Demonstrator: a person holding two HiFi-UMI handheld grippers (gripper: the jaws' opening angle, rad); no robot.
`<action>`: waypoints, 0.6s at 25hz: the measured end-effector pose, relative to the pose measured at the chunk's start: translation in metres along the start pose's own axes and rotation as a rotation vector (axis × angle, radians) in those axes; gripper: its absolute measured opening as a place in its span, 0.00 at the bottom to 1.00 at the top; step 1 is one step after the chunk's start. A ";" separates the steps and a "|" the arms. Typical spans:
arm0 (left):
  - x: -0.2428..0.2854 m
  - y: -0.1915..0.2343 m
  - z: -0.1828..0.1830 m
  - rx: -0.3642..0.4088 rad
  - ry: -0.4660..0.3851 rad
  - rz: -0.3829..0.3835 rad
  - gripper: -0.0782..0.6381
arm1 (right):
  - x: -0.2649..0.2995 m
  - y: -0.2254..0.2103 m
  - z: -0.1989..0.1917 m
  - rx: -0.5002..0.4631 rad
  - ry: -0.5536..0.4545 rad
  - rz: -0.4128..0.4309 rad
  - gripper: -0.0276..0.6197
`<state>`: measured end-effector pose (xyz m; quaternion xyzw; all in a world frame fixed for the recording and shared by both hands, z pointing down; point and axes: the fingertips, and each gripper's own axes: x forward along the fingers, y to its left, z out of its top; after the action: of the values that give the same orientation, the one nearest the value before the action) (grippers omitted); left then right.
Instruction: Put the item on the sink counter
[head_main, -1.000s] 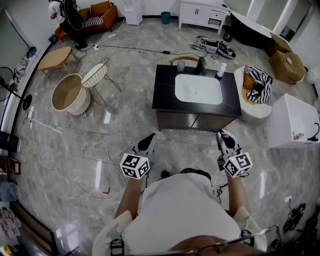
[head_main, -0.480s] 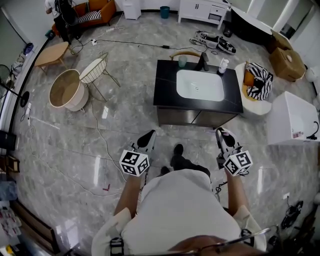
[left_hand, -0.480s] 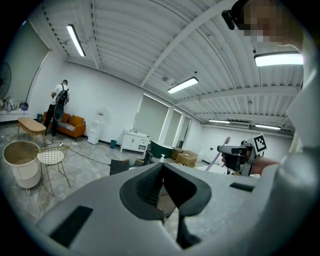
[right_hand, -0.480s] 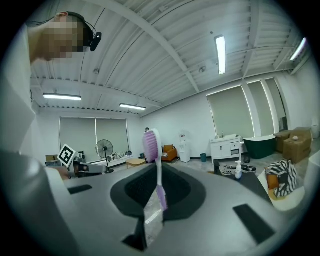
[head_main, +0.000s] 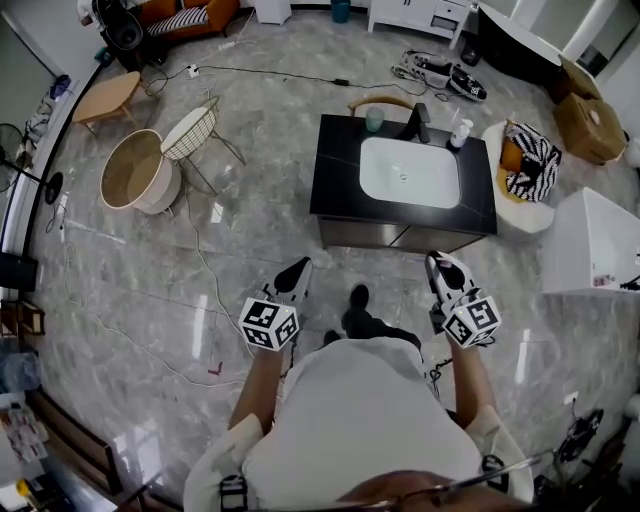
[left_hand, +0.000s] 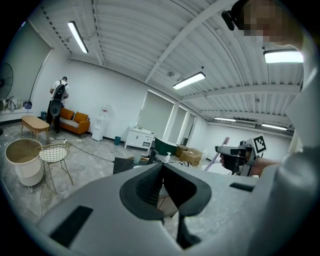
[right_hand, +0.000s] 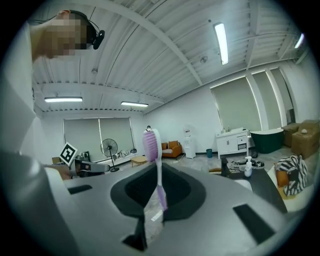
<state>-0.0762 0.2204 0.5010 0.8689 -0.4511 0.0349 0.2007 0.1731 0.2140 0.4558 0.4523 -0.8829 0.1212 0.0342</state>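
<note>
Right gripper (head_main: 447, 272) clamps the purple toothbrush (right_hand: 158, 175) upright, bristles above its jaws; left gripper (left_hand: 162, 167) is closed, empty; sink counter (head_main: 335, 175) lies ahead.

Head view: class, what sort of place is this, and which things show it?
Probably a studio staged as a home, not a real bathroom: a sink counter stands alone mid-floor, an orange sofa beyond, cables trailing across the floor.

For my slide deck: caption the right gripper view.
Right gripper clamps an upright purple toothbrush, sink counter ahead at right.
</note>
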 end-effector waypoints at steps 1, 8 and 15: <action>0.008 0.002 0.002 -0.002 0.003 0.002 0.11 | 0.006 -0.008 0.000 0.004 0.004 0.002 0.09; 0.065 0.018 0.027 0.010 0.015 0.022 0.11 | 0.054 -0.056 0.021 0.005 0.006 0.038 0.09; 0.114 0.029 0.048 0.010 0.014 0.064 0.11 | 0.098 -0.104 0.036 0.010 0.010 0.086 0.09</action>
<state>-0.0381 0.0996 0.4939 0.8548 -0.4770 0.0498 0.1984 0.2015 0.0690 0.4564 0.4134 -0.9008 0.1292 0.0314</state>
